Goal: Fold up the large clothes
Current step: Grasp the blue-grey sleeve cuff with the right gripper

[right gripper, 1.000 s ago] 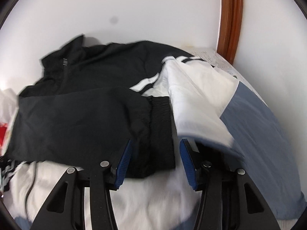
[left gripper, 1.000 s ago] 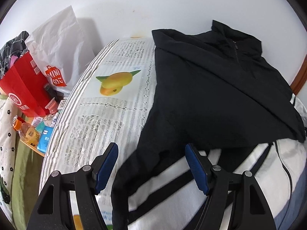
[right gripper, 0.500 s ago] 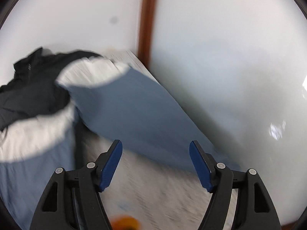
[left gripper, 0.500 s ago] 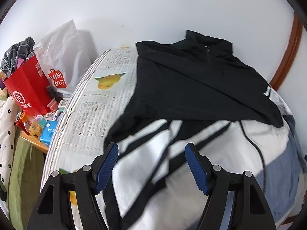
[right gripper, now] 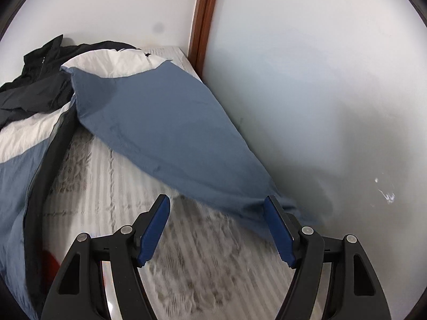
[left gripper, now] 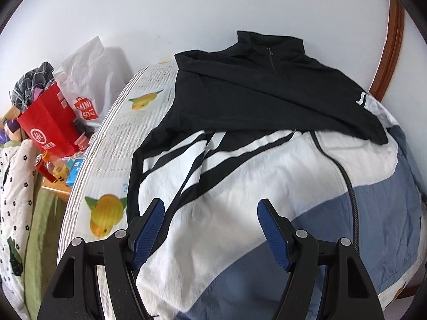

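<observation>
Black, white and blue jacket (left gripper: 267, 186) lies spread, one sleeve (right gripper: 165, 133) outstretched.

Right tool (right gripper: 216, 229) now wide, off the jacket's blue sleeve (right gripper: 165, 133).

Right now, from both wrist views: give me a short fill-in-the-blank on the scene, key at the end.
1. The black zip-collar jacket lies partly on top of the white, blue and black ____.
2. The jaws of the left gripper are ____.
3. The blue sleeve stretches toward the ____ gripper.
4. The bedsheet is printed with yellow ____.

Missing words: jacket; open; right; fruit
</observation>
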The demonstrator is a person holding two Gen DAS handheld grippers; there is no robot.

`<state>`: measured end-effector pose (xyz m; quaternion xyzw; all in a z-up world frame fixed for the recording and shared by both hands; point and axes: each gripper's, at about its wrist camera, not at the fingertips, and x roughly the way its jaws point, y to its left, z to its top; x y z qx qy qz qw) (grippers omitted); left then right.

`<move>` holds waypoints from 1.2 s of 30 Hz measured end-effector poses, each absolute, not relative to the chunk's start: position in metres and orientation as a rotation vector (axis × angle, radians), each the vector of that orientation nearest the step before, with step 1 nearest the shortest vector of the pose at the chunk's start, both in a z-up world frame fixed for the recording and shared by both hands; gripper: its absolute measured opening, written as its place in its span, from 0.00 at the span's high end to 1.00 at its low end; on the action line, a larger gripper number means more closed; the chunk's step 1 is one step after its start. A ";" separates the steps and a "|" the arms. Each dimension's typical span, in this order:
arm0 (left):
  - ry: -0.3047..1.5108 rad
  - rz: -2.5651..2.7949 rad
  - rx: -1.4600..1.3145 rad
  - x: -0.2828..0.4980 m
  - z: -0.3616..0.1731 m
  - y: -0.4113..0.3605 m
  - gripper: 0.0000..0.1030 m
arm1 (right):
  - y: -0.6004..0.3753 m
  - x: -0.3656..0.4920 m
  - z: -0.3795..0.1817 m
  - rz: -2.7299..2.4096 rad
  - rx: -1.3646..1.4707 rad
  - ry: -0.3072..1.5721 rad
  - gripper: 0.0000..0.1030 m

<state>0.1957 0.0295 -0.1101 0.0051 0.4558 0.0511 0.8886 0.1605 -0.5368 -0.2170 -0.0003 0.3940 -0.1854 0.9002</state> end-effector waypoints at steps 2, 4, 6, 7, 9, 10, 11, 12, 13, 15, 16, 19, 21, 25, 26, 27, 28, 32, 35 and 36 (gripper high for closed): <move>0.952 0.114 0.008 0.194 -0.113 0.030 0.32 | -0.541 0.168 -0.220 -0.374 0.018 0.822 0.41; 0.956 0.123 0.002 0.193 -0.115 0.033 0.32 | -0.542 0.171 -0.221 -0.357 0.038 0.822 0.64; 0.957 0.131 0.001 0.194 -0.118 0.036 0.32 | -0.540 0.173 -0.220 -0.351 0.036 0.827 0.86; 0.956 0.136 0.005 0.194 -0.120 0.038 0.32 | -0.539 0.175 -0.219 -0.359 0.030 0.826 0.91; 0.955 0.147 0.010 0.194 -0.122 0.043 0.32 | -0.539 0.169 -0.209 -0.387 0.024 0.794 0.94; 0.958 0.145 0.008 0.194 -0.123 0.046 0.32 | -0.539 0.167 -0.200 -0.400 0.030 0.770 0.95; 0.960 0.141 0.003 0.194 -0.124 0.050 0.32 | -0.538 0.163 -0.188 -0.415 0.037 0.741 0.95; 0.960 0.140 -0.001 0.193 -0.125 0.055 0.32 | -0.537 0.161 -0.179 -0.427 0.040 0.720 0.95; 0.958 0.139 -0.002 0.192 -0.125 0.058 0.32 | -0.535 0.160 -0.167 -0.437 0.044 0.694 0.96; 0.964 0.131 0.007 0.191 -0.127 0.066 0.32 | -0.525 0.161 -0.140 -0.430 0.060 0.643 0.97; 0.967 0.130 0.010 0.190 -0.127 0.071 0.32 | -0.519 0.165 -0.127 -0.417 0.063 0.619 0.97; 0.958 0.130 -0.002 0.186 -0.127 0.083 0.32 | -0.488 0.177 -0.093 -0.379 0.045 0.548 0.97; 0.949 0.127 -0.021 0.184 -0.126 0.094 0.32 | -0.467 0.189 -0.076 -0.341 0.033 0.517 0.98; 0.924 0.121 -0.046 0.180 -0.124 0.111 0.32 | -0.401 0.221 -0.047 -0.225 -0.005 0.462 0.98; 0.918 0.113 -0.050 0.180 -0.123 0.114 0.32 | -0.380 0.231 -0.042 -0.191 -0.024 0.447 0.98; 0.913 0.107 -0.055 0.180 -0.123 0.117 0.32 | -0.365 0.238 -0.039 -0.162 -0.037 0.437 0.98; 0.906 0.102 -0.064 0.180 -0.123 0.120 0.32 | -0.347 0.246 -0.037 -0.125 -0.047 0.425 0.98; 0.895 0.095 -0.098 0.184 -0.126 0.131 0.32 | -0.269 0.278 -0.038 0.025 -0.093 0.423 0.98; 0.895 0.092 -0.126 0.188 -0.130 0.139 0.32 | -0.210 0.297 -0.046 0.114 -0.160 0.428 0.98; 0.895 0.087 -0.133 0.190 -0.132 0.141 0.32 | -0.199 0.299 -0.049 0.132 -0.173 0.428 0.98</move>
